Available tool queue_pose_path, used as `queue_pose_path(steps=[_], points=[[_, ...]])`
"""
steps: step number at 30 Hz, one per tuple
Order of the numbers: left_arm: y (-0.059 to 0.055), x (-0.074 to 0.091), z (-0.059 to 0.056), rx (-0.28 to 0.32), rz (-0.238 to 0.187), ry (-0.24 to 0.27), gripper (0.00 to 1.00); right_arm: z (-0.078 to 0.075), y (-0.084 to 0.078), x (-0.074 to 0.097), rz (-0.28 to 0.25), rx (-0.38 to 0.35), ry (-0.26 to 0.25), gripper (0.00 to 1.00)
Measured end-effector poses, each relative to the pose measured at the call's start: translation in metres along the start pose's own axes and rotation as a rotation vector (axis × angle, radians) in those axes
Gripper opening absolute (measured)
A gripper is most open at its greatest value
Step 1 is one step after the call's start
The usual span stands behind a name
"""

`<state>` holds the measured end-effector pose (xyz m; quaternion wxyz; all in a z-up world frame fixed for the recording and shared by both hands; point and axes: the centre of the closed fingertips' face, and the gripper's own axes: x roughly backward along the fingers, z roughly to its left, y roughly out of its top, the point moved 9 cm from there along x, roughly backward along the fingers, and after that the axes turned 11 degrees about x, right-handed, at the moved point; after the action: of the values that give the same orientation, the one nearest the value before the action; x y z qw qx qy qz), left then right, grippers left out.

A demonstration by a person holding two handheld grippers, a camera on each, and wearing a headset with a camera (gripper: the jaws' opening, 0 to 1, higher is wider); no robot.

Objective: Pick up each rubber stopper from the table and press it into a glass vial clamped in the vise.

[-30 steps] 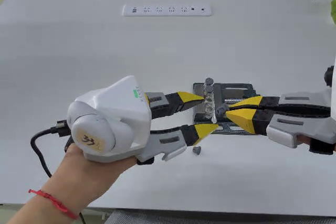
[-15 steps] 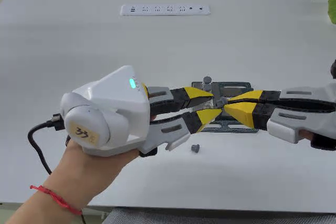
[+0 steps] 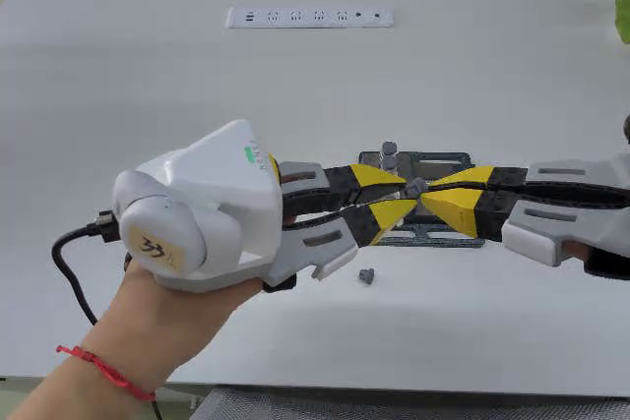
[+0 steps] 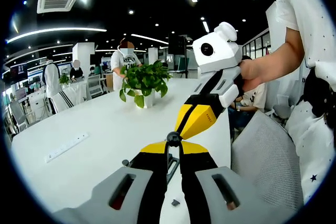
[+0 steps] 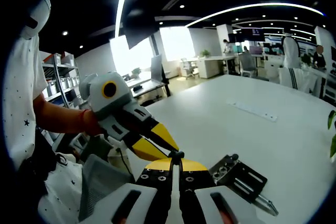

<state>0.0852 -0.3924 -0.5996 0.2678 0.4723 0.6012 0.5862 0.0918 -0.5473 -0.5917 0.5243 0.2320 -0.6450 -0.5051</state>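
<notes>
The white worktop carries a white power strip at its far side and a dark vise right of centre. A small grey rubber stopper lies loose just near of the vise. A potted plant stands at the far right.

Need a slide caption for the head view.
The left gripper and right gripper meet tip to tip at the vise, a grey stopper between them; a spare stopper lies on the table.

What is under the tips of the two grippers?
The dark vise, its far and near edges showing. A grey stopper sits between the tips. The vise's middle is covered by the jaws.
</notes>
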Motion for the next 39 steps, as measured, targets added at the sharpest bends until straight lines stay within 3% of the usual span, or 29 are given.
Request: queue_pose_path(steps=[11, 17, 23, 26, 29, 31, 39], points=[[0.000, -0.001, 0.000, 0.017, -0.001, -0.009, 0.04, 0.000, 0.001, 0.001, 0.001, 0.012, -0.001, 0.00], [0.001, 0.001, 0.001, 0.055, -0.021, -0.021, 0.03, 0.000, 0.003, 0.001, -0.009, 0.039, 0.011, 0.00], [0.005, 0.005, 0.004, 0.087, -0.043, -0.047, 0.03, -0.001, 0.008, 0.006, -0.021, 0.079, 0.039, 0.00], [0.007, 0.010, 0.008, 0.102, -0.054, -0.057, 0.03, -0.003, 0.014, 0.012, -0.035, 0.096, 0.060, 0.06], [0.012, 0.016, 0.010, 0.142, -0.078, -0.097, 0.03, -0.004, 0.022, 0.020, -0.046, 0.128, 0.087, 0.06], [0.016, 0.019, 0.008, 0.188, -0.088, -0.153, 0.03, -0.004, 0.028, 0.026, -0.071, 0.128, 0.137, 0.06], [0.032, 0.027, 0.005, 0.254, -0.137, -0.268, 0.03, -0.003, 0.045, 0.039, -0.128, 0.116, 0.252, 0.12]])
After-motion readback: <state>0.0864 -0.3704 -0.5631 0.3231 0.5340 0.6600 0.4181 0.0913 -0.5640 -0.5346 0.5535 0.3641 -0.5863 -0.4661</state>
